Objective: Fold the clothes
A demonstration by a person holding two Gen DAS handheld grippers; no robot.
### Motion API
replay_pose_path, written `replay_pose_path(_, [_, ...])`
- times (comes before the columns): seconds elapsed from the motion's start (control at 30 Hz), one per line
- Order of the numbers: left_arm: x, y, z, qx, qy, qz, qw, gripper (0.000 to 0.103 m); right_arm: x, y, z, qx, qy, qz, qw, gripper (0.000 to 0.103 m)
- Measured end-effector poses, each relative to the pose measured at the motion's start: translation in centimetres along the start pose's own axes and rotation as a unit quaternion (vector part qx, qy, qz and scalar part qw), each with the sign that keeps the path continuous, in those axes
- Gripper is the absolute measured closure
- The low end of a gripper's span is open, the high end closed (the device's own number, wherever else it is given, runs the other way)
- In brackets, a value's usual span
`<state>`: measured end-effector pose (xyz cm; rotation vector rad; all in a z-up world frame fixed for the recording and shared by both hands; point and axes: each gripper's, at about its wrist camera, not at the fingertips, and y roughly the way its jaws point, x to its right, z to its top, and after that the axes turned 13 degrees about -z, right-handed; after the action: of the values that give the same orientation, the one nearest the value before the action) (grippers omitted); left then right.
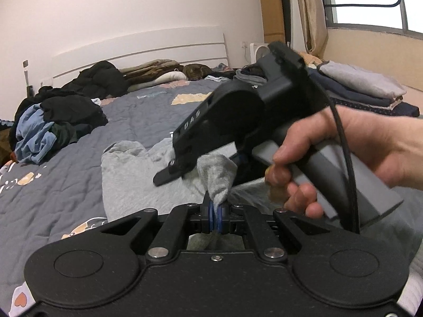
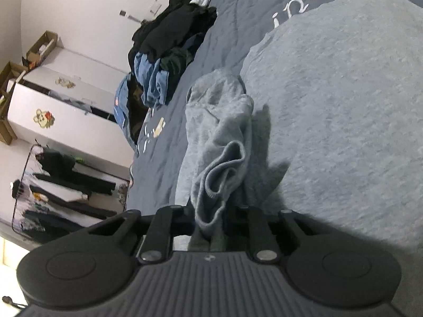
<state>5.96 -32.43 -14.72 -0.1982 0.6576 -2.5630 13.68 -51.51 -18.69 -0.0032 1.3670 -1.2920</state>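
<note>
Grey garment (image 2: 343, 92) on the bed (image 1: 53, 185), both grippers gripping its cuff
Left gripper (image 1: 216, 218) and right gripper (image 2: 211, 227) are each clenched on the ribbed cuff; folding seems barely begun, an unfolded heap (image 1: 50, 121) waits, folded clothes (image 1: 362, 84) lie stacked; quilt lettering unreadable

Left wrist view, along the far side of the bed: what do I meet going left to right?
Mixed clothes pile → black jacket → brown bedding → white fan → folded stack.
</note>
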Motion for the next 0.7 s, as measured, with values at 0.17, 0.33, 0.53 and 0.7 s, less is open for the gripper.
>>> replay_pose_path(0.17, [0.2,-0.9,0.4,-0.002,-0.008,-0.04,0.9992,0.094,0.2,-2.2,0.9,0.036,0.011,0.007,0.999,0.088])
replay_pose_path(0.33, [0.3,-2.4,0.7,0.017,-0.02,-0.076,0.9967,0.072,1.5,-5.5,2.1,0.064,0.027,0.005,0.998,0.088])
replay_pose_path(0.53, [0.3,-1.2,0.4,0.0,-0.014,-0.066,0.9977,0.068,4.1,-9.3,3.4,0.092,0.048,-0.019,0.994,0.088])
replay_pose_path(0.7, [0.5,0.1,0.0,-0.02,0.005,-0.049,0.9986,0.068,6.1,-11.9,3.8,0.107,0.058,-0.043,0.992,0.088])
